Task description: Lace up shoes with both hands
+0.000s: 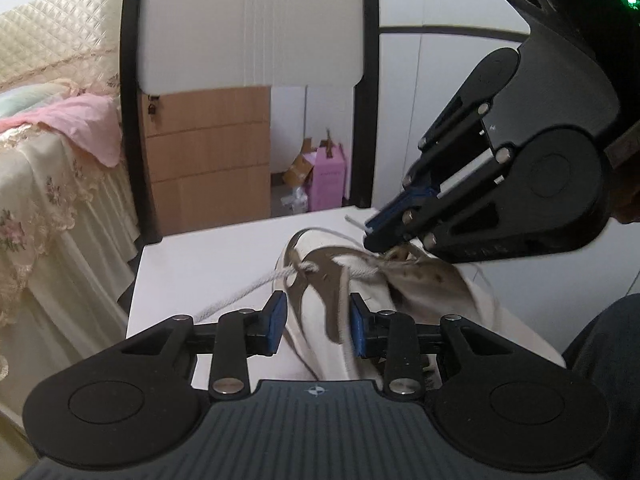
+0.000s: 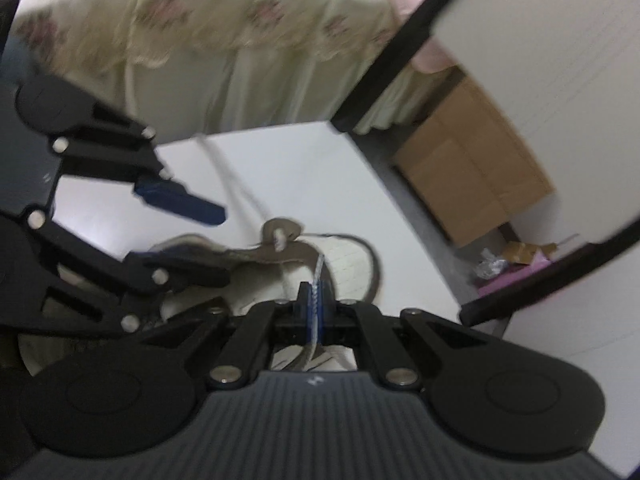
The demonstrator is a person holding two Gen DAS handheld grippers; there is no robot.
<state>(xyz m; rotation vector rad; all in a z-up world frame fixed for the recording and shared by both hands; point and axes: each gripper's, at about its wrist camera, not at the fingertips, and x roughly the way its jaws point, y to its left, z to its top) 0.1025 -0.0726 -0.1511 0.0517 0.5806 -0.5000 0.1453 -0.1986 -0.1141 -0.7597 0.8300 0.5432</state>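
Shoe (image 1: pixel 320 312) white with taupe panels; lace (image 1: pixel 240 292) pale grey, twisted; table (image 1: pixel 208 264) white; bedspread (image 1: pixel 44 184) cream, floral.

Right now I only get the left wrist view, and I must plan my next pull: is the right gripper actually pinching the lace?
Observer: Yes. In the right wrist view the right gripper is shut on the lace, which runs up between its pads.
Operator: Where does that strand lead?
Observer: Toward the grey eyelet tab of the shoe.
Operator: And my left gripper?
Observer: The left gripper is open, its pads apart above the shoe, holding nothing.
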